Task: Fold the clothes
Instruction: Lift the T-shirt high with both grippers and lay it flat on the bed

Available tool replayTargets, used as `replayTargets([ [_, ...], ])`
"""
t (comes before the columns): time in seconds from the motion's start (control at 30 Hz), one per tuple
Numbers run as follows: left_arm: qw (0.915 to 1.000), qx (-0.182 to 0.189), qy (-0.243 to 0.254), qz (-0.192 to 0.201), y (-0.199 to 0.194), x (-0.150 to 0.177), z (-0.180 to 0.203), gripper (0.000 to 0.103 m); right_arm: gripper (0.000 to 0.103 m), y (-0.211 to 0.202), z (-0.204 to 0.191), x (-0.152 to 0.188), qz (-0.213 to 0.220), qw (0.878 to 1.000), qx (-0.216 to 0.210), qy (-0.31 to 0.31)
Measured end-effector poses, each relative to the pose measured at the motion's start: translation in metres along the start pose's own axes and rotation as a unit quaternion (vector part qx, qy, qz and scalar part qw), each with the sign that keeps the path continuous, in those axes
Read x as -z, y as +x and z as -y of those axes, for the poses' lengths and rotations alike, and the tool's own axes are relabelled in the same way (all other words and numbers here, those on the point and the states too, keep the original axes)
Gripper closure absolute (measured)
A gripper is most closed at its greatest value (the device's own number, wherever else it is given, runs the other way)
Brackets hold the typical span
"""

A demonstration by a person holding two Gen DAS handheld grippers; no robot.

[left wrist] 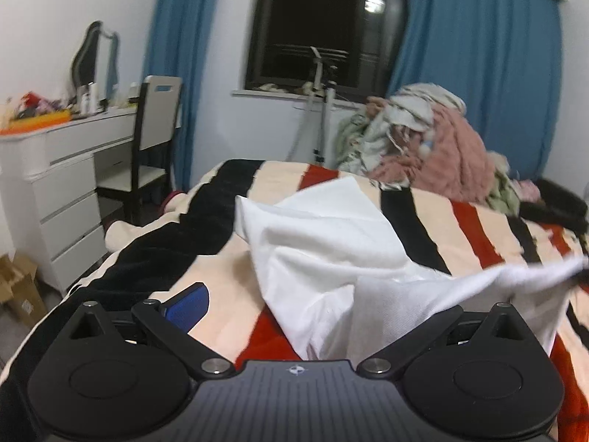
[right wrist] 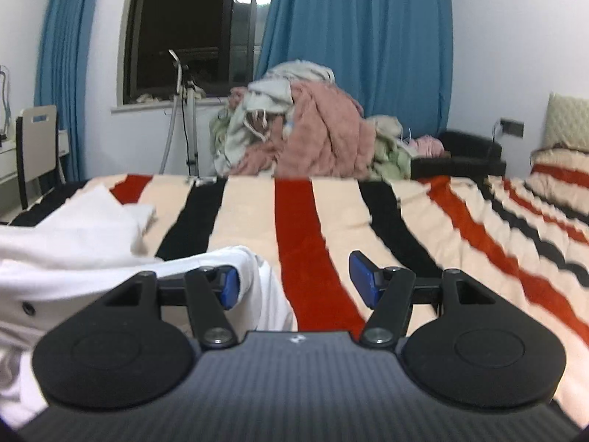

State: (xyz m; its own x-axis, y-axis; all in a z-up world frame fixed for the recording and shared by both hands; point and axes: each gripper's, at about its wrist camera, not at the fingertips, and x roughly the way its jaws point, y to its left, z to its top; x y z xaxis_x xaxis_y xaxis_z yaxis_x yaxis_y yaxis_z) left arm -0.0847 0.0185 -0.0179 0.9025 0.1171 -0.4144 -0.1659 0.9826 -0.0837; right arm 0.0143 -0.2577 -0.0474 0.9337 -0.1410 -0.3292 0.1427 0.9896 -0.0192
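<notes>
**White shirt bunched on the bed, both my grippers spread wide**

The white shirt (left wrist: 324,250) lies crumpled on the striped blanket (right wrist: 294,221), filling the centre of my left view and the lower left of my right view. It is not folded: it stands in loose peaks, and one flap stretches toward the right edge of my left view, where something dark meets it; I cannot tell what.

My right gripper (right wrist: 294,283) is spread wide and grasps nothing. Cloth drapes over its left blue finger (right wrist: 230,285); the right finger sits clear above the blanket.

My left gripper (left wrist: 294,313) also looks spread. One blue finger (left wrist: 189,305) shows at lower left; shirt fabric covers the other, so I cannot tell whether any cloth is pinched there.

What could go wrong, as I judge it: cloth resting on one finger may snag and drag the whole shirt if I pull away. Closing now may catch several layers at once and set a crooked fold. The plush blanket may get pinched along with the shirt.

A heap of other clothes (right wrist: 294,125) sits at centre, well apart.
</notes>
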Motion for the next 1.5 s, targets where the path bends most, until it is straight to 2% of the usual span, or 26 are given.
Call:
replayTargets([
  [0.07,0.9998,-0.005,-0.018,0.005,-0.002,-0.001,-0.003,0.000,0.041,-0.008,-0.003,0.003,0.009,1.000,0.008,0.010],
  [0.13,0.9994,-0.007,-0.012,0.030,-0.008,-0.008,-0.003,0.000,0.041,-0.016,-0.005,-0.002,0.025,0.999,0.016,0.021],
  [0.3,0.9931,0.002,-0.020,0.115,-0.043,-0.060,-0.006,0.000,0.041,-0.064,-0.003,-0.061,0.118,0.991,0.014,0.068],
  [0.53,0.9671,0.019,-0.059,0.247,-0.126,-0.195,-0.023,0.000,0.041,-0.153,-0.011,-0.191,0.251,0.963,-0.034,0.093],
  [0.67,0.9458,0.031,-0.065,0.317,-0.185,-0.271,-0.029,0.000,0.041,-0.207,-0.004,-0.265,0.300,0.945,-0.081,0.101],
  [0.73,0.9380,0.045,-0.061,0.338,-0.215,-0.305,-0.032,0.000,0.041,-0.233,0.002,-0.300,0.318,0.937,-0.103,0.104],
  [0.87,0.9286,0.065,-0.042,0.363,-0.267,-0.358,-0.032,0.000,0.040,-0.279,0.020,-0.356,0.350,0.921,-0.135,0.107],
  [1.0,0.9228,0.085,-0.025,0.375,-0.298,-0.395,-0.026,0.000,0.039,-0.306,0.031,-0.391,0.390,0.910,-0.122,0.072],
  [1.1,0.9239,0.104,-0.017,0.368,-0.301,-0.415,-0.016,0.000,0.039,-0.308,0.044,-0.408,0.393,0.910,-0.119,0.062],
  [1.17,0.9272,0.114,-0.015,0.357,-0.288,-0.423,-0.007,0.000,0.039,-0.301,0.051,-0.415,0.386,0.913,-0.119,0.060],
  [1.3,0.9419,0.135,-0.019,0.307,-0.227,-0.424,0.007,0.000,0.039,-0.250,0.055,-0.406,0.343,0.932,-0.105,0.042],
  [1.4,0.9549,0.146,-0.019,0.258,-0.153,-0.406,0.019,0.000,0.039,-0.187,0.051,-0.385,0.291,0.951,-0.095,0.035],
  [1.5,0.9695,0.142,-0.017,0.199,-0.057,-0.382,0.031,0.000,0.038,-0.104,0.044,-0.357,0.223,0.971,-0.084,0.036],
])
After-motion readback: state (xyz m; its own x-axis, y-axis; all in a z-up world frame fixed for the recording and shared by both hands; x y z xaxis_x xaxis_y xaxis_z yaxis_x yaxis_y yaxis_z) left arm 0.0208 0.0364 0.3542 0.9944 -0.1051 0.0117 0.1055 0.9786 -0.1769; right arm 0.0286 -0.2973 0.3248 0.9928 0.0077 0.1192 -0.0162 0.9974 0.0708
